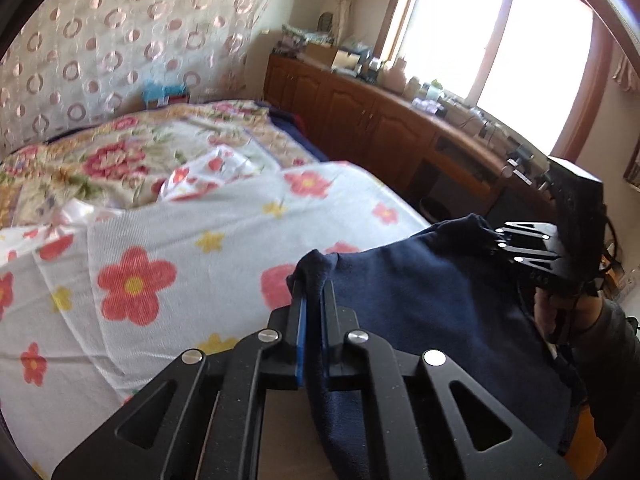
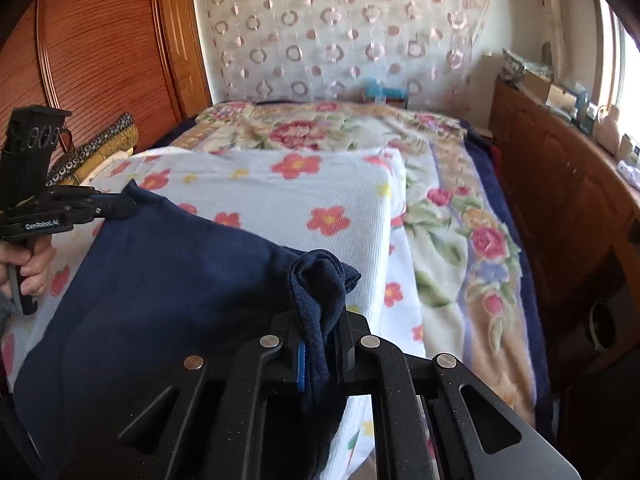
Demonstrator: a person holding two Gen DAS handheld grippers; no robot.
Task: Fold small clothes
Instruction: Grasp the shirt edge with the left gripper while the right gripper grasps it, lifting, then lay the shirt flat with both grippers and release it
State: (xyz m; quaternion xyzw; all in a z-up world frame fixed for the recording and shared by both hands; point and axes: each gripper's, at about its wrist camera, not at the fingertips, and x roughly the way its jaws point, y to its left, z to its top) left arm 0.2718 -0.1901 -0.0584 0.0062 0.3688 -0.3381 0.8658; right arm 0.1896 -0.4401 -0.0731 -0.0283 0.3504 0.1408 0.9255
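A navy blue garment (image 1: 432,292) hangs stretched between my two grippers above the bed. My left gripper (image 1: 313,276) is shut on one corner of it, the cloth bunched between the fingers. My right gripper (image 2: 320,280) is shut on the other corner. The garment also fills the left of the right wrist view (image 2: 160,280). The right gripper shows at the right of the left wrist view (image 1: 500,238), and the left gripper at the left edge of the right wrist view (image 2: 128,202), both pinching the cloth.
Below lies a white sheet with red and yellow flowers (image 1: 180,280) over a floral blanket (image 2: 460,220) on the bed. A wooden cabinet with clutter (image 1: 380,116) runs along the window side. A wooden wardrobe (image 2: 100,52) stands on the other side.
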